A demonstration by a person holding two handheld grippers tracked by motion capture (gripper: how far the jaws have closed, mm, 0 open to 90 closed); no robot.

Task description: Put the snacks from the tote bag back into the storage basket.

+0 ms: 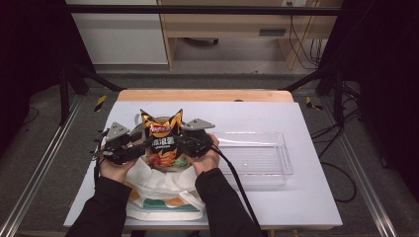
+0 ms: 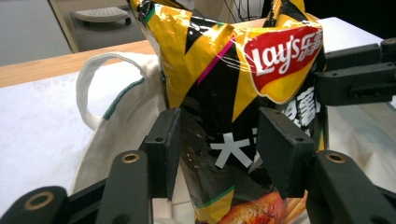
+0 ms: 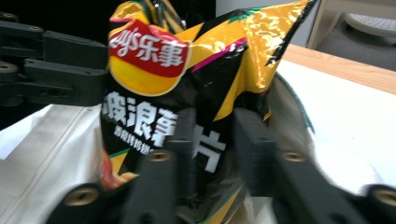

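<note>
A white cloth tote bag (image 1: 163, 190) lies on the table (image 1: 306, 197) at its near edge, left of the middle, with its mouth turned toward the far edge. A bag of Lay's potato chips (image 1: 165, 143), yellow and black, stands upright at this mouth; its lower part sits between the cloth sides, and its two top corners point up. In the left gripper view one white handle (image 2: 93, 88) of the tote bag makes a loop on the table beside the chips bag. A clear plastic bin (image 1: 257, 158) stands to the right of the tote bag, near the middle of the table, and nothing lies in it.

The left gripper (image 1: 132, 146) comes to the chips bag from the left side. In its own view the two jaws stand apart, and a fold of the chips bag is between them. The pads (image 2: 168, 144) are just beside the foil, but I cannot tell if they press on it.

The right gripper (image 1: 190, 143) comes from the right side. Its jaws are much closer together, with the right edge of the chips bag between them, and the pads (image 3: 187, 140) appear to pinch the foil. This view is blurred.
</note>
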